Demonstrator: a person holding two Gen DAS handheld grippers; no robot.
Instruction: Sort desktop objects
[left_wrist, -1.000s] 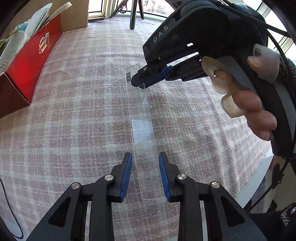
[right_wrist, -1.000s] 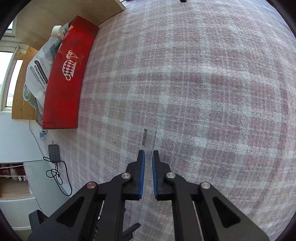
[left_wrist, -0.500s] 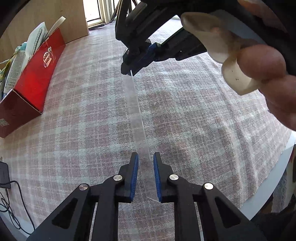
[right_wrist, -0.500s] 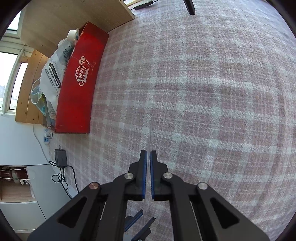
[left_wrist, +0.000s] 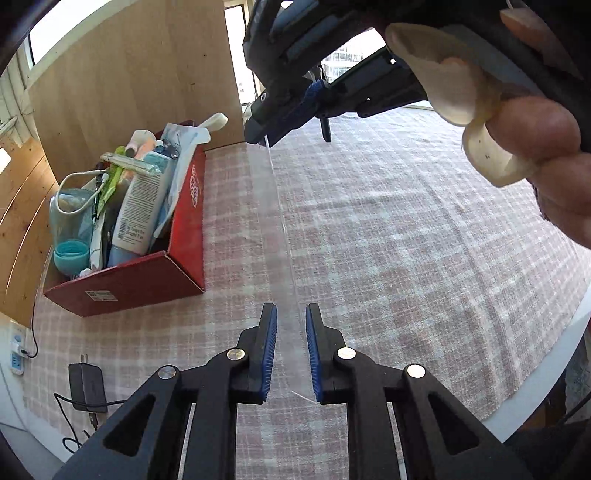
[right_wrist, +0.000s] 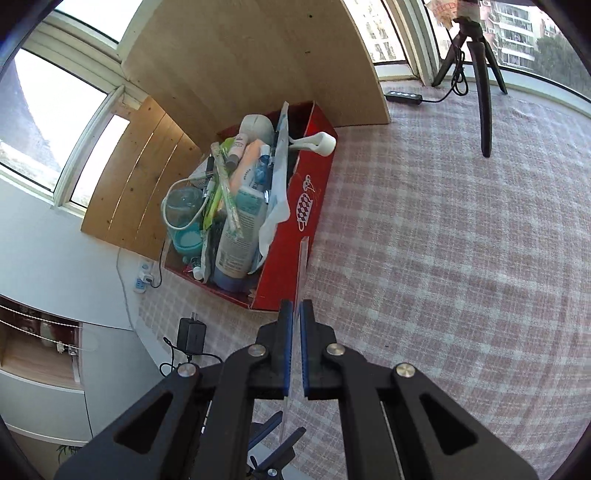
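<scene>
A clear plastic ruler (left_wrist: 282, 229) is lifted off the checked tablecloth, seen edge-on. My right gripper (right_wrist: 294, 317) is shut on the ruler (right_wrist: 302, 266) near one end; that gripper also shows in the left wrist view (left_wrist: 266, 142) at the top. My left gripper (left_wrist: 290, 328) is open, its blue pads on either side of the ruler's near end with a gap on each side. A red box (right_wrist: 295, 229) full of several tubes and bottles stands on the cloth to the left, also in the left wrist view (left_wrist: 184, 236).
A wooden panel (right_wrist: 240, 66) stands behind the box. A black tripod (right_wrist: 480, 74) and a power strip (right_wrist: 402, 96) are at the far table edge by the window. A black charger (left_wrist: 86, 384) with cable lies at the left edge. The table's white rim (left_wrist: 554, 350) runs at the right.
Both grippers rose and tilted up with the ruler, bringing the red box and panel into view. My left gripper's jaws opened wider around the ruler's near end. The right stays shut on it.
</scene>
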